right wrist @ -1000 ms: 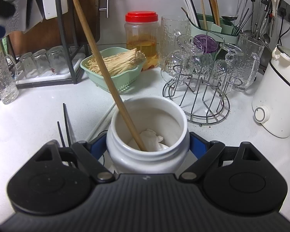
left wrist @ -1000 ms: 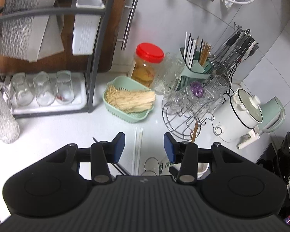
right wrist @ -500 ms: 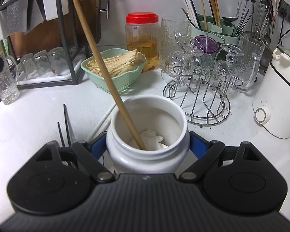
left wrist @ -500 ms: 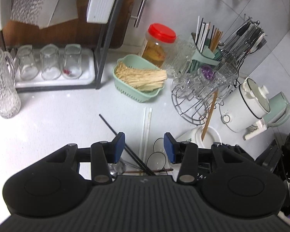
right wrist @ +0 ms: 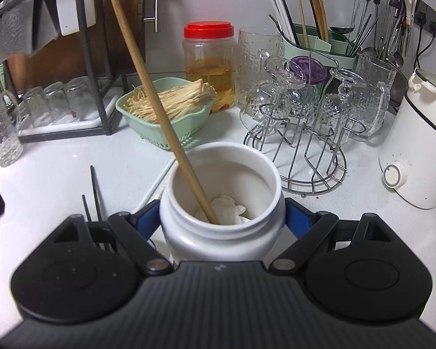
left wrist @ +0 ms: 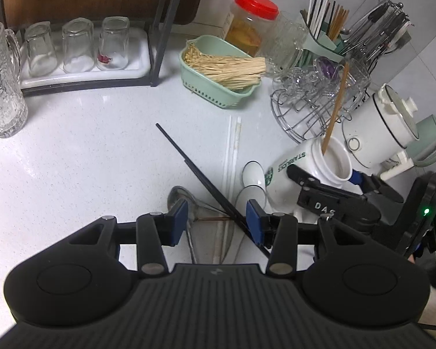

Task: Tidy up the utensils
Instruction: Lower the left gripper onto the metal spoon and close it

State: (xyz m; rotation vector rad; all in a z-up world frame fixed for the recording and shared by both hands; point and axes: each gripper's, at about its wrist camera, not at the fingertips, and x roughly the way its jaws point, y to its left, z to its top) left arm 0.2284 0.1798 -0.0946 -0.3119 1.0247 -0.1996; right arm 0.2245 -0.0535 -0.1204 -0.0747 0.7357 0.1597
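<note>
My left gripper (left wrist: pixel 215 219) is open and hangs low over loose utensils on the white counter. Between its blue pads lie a metal spoon (left wrist: pixel 180 196), a pair of black chopsticks (left wrist: pixel 194 171), white chopsticks (left wrist: pixel 232 145) and a thin brown stick; the pads touch none of them. My right gripper (right wrist: pixel 222 218) is shut on a white Starbucks jar (right wrist: pixel 218 241), also seen tilted at the right of the left wrist view (left wrist: pixel 305 168). A wooden chopstick (right wrist: pixel 154 93) leans out of the jar. The black chopsticks (right wrist: pixel 95 186) lie left of the jar.
A small white cup (left wrist: pixel 253 171) lies beside the jar. Behind stand a green basket of thin sticks (left wrist: pixel 218 69), a red-lidded jar (left wrist: pixel 253 20), a wire glass rack (left wrist: pixel 314 101), a green utensil holder (left wrist: pixel 325 37), a white cooker (left wrist: pixel 386 133) and a tray of glasses (left wrist: pixel 81 52).
My left gripper has come down toward the counter, so the spoon and chopsticks now lie between its pads. The right gripper and its jar have stayed still.
</note>
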